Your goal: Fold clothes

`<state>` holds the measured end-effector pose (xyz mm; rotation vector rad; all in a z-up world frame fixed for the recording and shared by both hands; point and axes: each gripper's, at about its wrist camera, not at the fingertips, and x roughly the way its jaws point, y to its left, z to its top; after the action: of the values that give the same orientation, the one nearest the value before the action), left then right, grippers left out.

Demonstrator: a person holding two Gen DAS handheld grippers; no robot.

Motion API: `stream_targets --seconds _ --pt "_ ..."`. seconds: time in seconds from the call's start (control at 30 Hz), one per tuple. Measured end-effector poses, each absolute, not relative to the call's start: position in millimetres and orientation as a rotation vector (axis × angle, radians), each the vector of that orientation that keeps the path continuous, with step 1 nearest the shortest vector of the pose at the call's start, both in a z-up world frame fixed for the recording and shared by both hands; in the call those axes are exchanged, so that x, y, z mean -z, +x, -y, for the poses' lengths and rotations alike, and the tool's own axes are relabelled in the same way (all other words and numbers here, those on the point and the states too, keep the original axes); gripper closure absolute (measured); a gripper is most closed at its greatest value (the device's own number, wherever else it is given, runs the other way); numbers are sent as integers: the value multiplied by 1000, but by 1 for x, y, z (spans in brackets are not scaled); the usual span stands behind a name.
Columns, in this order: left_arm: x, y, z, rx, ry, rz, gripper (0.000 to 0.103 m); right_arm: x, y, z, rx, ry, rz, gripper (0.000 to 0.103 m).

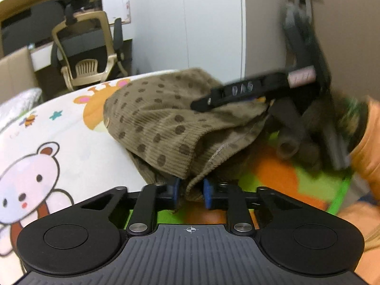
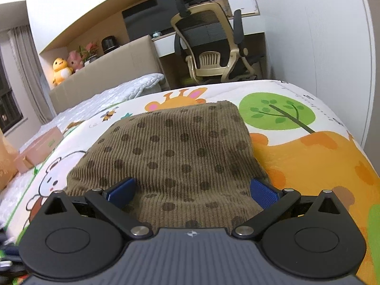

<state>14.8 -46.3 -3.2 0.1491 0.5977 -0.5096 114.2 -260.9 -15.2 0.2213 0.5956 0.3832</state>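
- Cartoon-print bedspread [image 2: 308,147] carries the brown dotted corduroy garment [image 2: 180,152].
- Left gripper [image 1: 191,190] pinches its near edge, lifted.
- Right gripper [image 2: 190,190] spread wide, pads straddling the cloth, garment running straight ahead.

Left of the garment [image 2: 180,147] the bed cover [image 2: 78,142] lies bare up to a box [image 2: 39,147] near the edge. To its right the cover is open to the wall [image 2: 320,35]. In the left view the right gripper [image 1: 237,92] crosses above the cloth, blocking that side.
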Motion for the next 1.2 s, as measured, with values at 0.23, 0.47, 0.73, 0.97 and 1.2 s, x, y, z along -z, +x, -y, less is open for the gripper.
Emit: stream_targets --seconds 0.23,0.47,0.73,0.97,1.2 --pt "-36 -33 47 754 99 -534 97 15 116 260 -383 219 -598 0" --pt "-2 -9 52 519 184 -642 37 16 116 260 -384 222 -599 0" --pt "25 27 63 558 154 -727 73 12 106 261 -363 212 -569 0" --pt "-5 43 22 538 -113 -766 93 -20 36 267 -407 -1 -451 0" --pt "-22 49 -7 578 -406 -766 96 -10 -26 238 -520 -281 -459 29"
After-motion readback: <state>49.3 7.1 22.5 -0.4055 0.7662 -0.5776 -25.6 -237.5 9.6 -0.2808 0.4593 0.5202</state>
